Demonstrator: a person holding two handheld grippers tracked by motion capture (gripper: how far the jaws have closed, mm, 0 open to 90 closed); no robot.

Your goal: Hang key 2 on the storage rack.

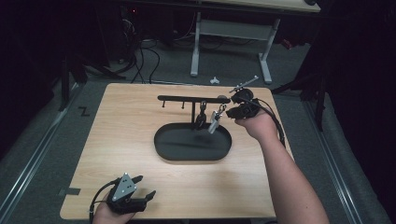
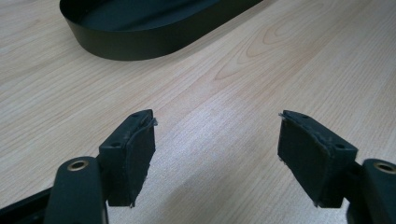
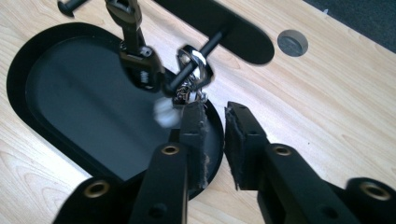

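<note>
Right tongs (image 3: 215, 116): jaws nearly clenched, a sliver of gap, nothing visibly pinched, just below silver keyring (image 3: 195, 65) hung on rack (image 1: 194, 98) peg at tray's (image 1: 161, 151) 1 o'clock. Black key fob (image 3: 140, 67) hung beside it. Left tongs (image 2: 215, 154): released, idle at table's (image 1: 140, 121) 7 o'clock. Judged: keyring hung; withdrawal remaining.

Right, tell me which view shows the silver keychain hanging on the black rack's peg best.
The right gripper view: the silver keychain hangs close up on its peg, just beyond the right gripper. The high view shows it small above the black oval tray. The left gripper view shows the tray's wall.
</note>
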